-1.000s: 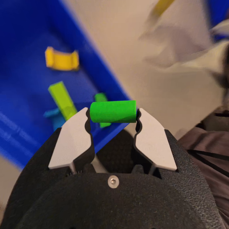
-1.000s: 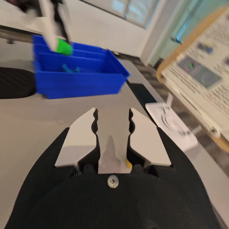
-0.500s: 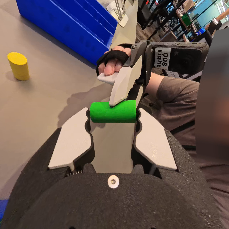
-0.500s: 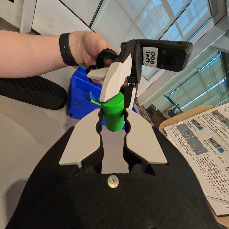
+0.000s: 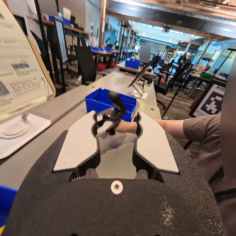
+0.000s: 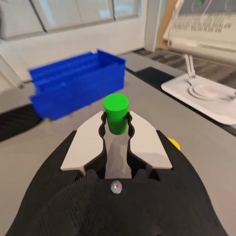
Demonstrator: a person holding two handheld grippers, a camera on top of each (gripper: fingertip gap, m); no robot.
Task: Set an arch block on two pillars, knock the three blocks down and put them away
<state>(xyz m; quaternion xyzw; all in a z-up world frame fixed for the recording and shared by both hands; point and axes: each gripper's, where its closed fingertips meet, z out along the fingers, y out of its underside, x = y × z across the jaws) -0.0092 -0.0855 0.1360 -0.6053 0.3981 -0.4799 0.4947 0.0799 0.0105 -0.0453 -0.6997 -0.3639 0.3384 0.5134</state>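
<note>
Grey tabletop (image 6: 153, 102) in a big open workshop, desks and chairs running off behind, a printed sheet on a white stand (image 6: 199, 97) off to the side. Right gripper (image 6: 116, 115) is pinching a green cylinder block (image 6: 116, 114) between its fingertips, upright, flat end facing up, lifted clear of the table as far as I can judge; background is motion-blurred so the tool is likely moving. Blue bin (image 6: 79, 86) sits well behind the cylinder; contents hidden from this angle. Yellow block (image 6: 174, 144) peeks out just past the right finger, low on the table, mostly hidden, so its shape is unclear; probably the other pillar. Left gripper (image 5: 116, 122) is spread wide with nothing between its fingers; through the gap in the left wrist view the other tool shows farther off, held by a bare forearm (image 5: 166, 125), with another blue bin (image 5: 109, 104) behind it. No arch block visible in either view. Step, as I read it: building, second pillar in hand and not yet placed. Next move calls for standing the green cylinder upright near the yellow block, apart enough for an arch to span, then letting go without tipping it. Left tool is free to fetch the arch. Risk: round sides could slip in the pinch.
</note>
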